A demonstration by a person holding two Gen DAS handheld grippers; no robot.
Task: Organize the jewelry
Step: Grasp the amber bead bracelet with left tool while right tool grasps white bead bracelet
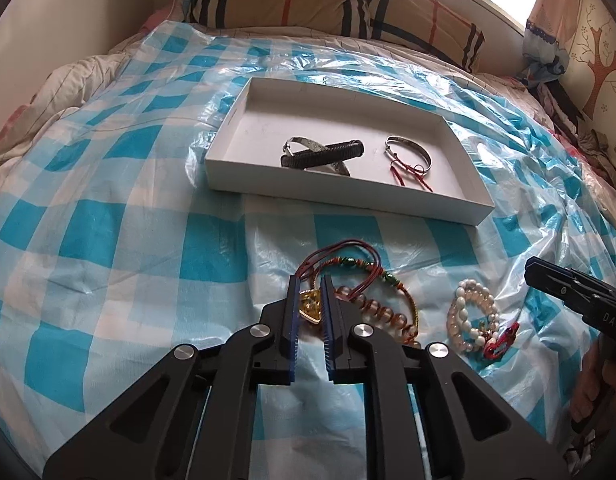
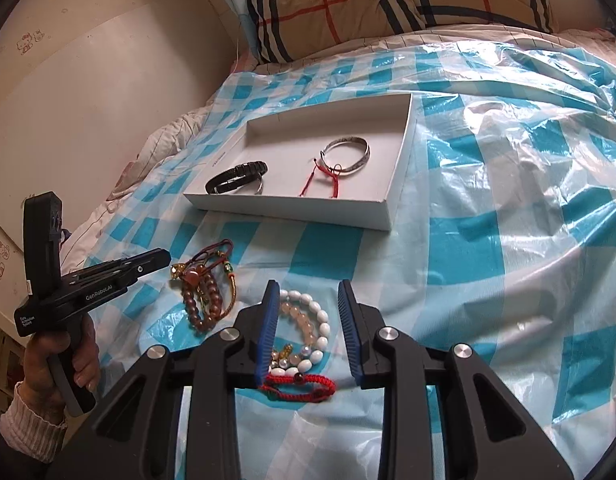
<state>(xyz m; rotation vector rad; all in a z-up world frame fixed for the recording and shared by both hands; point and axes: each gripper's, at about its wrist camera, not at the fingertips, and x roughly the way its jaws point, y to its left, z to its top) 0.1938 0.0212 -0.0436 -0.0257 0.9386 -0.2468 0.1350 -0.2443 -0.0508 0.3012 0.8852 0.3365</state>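
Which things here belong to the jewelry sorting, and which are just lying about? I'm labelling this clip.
Part of the job:
white tray
black bracelet
silver bangle
brown bead bracelets
yellow pendant
white bead bracelets
red cord bracelet
left gripper
right gripper

Lying about:
plaid pillow
checked plastic sheet
curtain

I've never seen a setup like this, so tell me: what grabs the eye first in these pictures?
The blue-and-white checked plastic sheet covering the bed, with a shallow white tray at its middle holding a black bracelet and silver bangles. Nearer the cameras, loose jewelry lies on the sheet: the left gripper has its jaws closed around a gold pendant, while the right gripper hangs open over a white bead bracelet.
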